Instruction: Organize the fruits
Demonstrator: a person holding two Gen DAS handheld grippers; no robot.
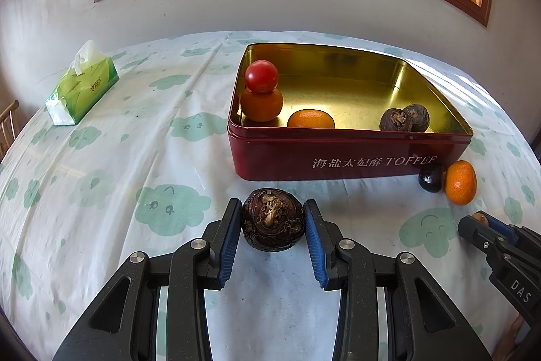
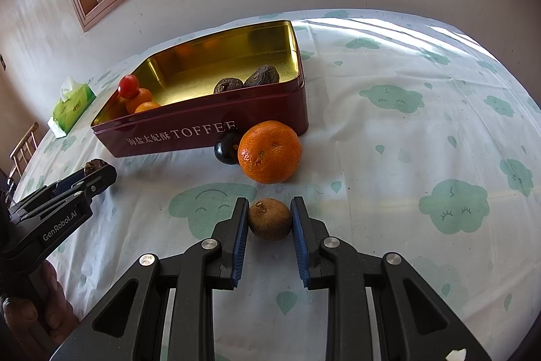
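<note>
My left gripper (image 1: pixel 273 213) is shut on a dark wrinkled water chestnut (image 1: pixel 272 220), just in front of the red toffee tin (image 1: pixel 338 158). My right gripper (image 2: pixel 269 213) is shut on a small brown longan (image 2: pixel 269 219). The tin holds a red tomato (image 1: pixel 261 76) stacked on a tangerine (image 1: pixel 261 105), another tangerine (image 1: pixel 311 119) and two dark chestnuts (image 1: pixel 404 118). A loose tangerine (image 2: pixel 269 151) and a small dark fruit (image 2: pixel 227 147) lie on the cloth against the tin's front corner, just beyond the right gripper.
A green tissue pack (image 1: pixel 83 83) lies at the far left of the cloud-print tablecloth (image 1: pixel 135 175). A wooden chair back (image 1: pixel 8 124) shows past the left table edge. A wall with a window stands behind the table. A hand (image 2: pixel 30 310) holds the left gripper's handle.
</note>
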